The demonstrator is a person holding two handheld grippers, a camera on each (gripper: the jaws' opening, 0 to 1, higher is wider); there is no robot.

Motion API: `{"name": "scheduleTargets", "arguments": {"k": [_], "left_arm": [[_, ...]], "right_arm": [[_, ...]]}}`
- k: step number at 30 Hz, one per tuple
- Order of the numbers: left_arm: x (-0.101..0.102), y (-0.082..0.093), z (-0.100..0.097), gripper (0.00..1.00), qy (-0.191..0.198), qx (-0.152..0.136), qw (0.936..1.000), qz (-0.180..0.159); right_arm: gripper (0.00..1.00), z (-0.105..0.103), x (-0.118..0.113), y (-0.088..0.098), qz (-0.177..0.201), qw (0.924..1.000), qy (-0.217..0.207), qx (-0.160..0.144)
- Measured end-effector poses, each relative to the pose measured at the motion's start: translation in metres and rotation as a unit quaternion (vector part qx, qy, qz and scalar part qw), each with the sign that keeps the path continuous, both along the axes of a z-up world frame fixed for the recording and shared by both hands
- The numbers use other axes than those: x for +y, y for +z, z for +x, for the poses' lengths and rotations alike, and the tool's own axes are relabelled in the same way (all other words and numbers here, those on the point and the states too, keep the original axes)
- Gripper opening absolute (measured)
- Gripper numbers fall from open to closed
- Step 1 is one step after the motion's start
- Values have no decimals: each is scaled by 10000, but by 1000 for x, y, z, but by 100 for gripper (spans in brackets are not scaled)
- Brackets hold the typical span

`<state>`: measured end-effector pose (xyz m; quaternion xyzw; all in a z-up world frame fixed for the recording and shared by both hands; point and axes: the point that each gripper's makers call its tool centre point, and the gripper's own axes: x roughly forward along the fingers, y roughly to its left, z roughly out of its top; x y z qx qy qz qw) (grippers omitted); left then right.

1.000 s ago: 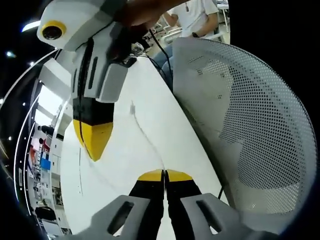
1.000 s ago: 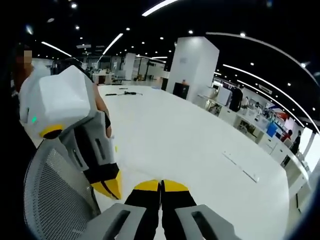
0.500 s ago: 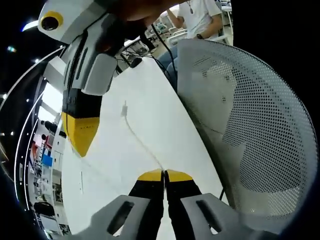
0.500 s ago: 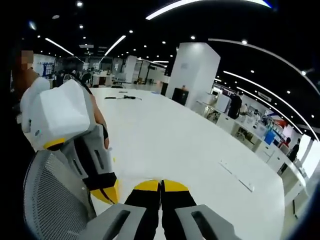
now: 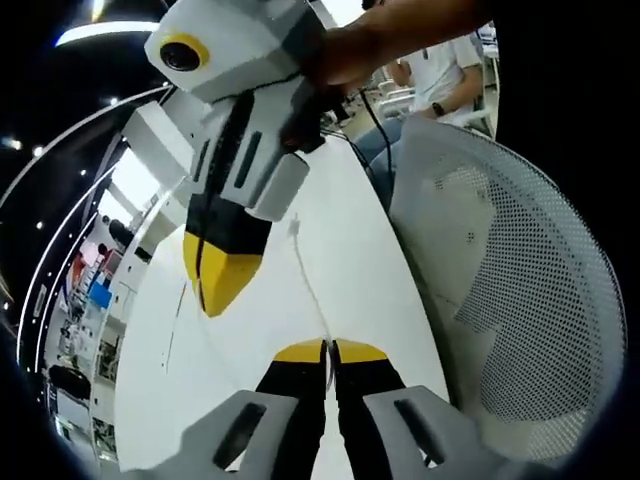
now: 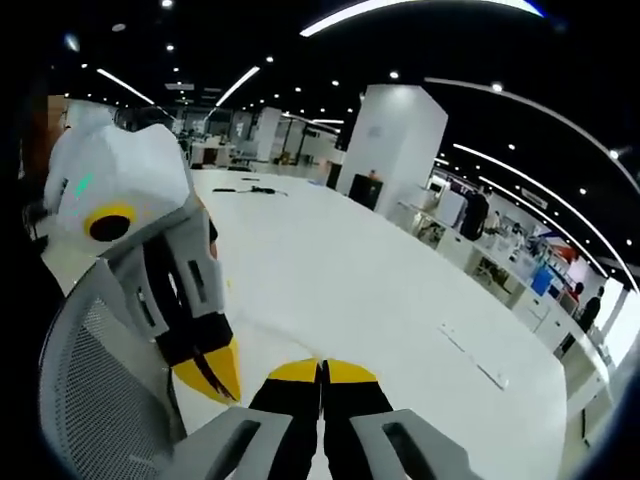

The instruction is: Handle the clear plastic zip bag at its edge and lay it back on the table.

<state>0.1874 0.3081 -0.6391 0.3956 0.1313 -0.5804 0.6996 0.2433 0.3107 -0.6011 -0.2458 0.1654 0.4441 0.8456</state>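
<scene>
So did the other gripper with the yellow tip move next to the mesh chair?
Yes. In the left gripper view the right gripper has shifted closer to the white mesh chair back.

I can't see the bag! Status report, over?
Left gripper and right gripper both shut. No clear bag discernible on white table. White mesh chair back beside them.

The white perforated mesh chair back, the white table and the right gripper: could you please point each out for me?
White perforated mesh chair back (image 5: 520,300): left gripper view, middle of the mesh.
White table (image 6: 380,290): right gripper view, bare top.
Right gripper (image 5: 222,285): left gripper view, yellow tips.
</scene>
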Motion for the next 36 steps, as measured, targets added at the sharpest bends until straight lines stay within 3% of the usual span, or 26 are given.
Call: {"name": "scheduleTargets", "arguments": {"k": [7,15,20,28,31,33,36], "left_arm": [[1,27,1,1,449,393,9951,-787],[30,44,0,10,1019,676,9838,-1312],[42,46,-1,18,1303,747,9780,-1450],[65,42,-7,29,1832,899,9636,-1729],[74,35,-10,31,1972,889,9618,-1680],[81,32,-10,34,2176,909,9557,-1763],[90,31,-12,40,2453,975,9429,-2030]], "right_arm": [[0,2,1,-15,-149,9998,112,65],[0,3,3,-39,-464,9982,362,114],[0,10,3,-43,-582,9973,442,19],[0,24,-2,-51,-756,9952,606,-127],[0,27,-2,-54,-738,9946,710,-146],[0,35,-3,-54,-873,9926,775,-340],[0,44,-3,-58,-930,9913,846,-393]]}}
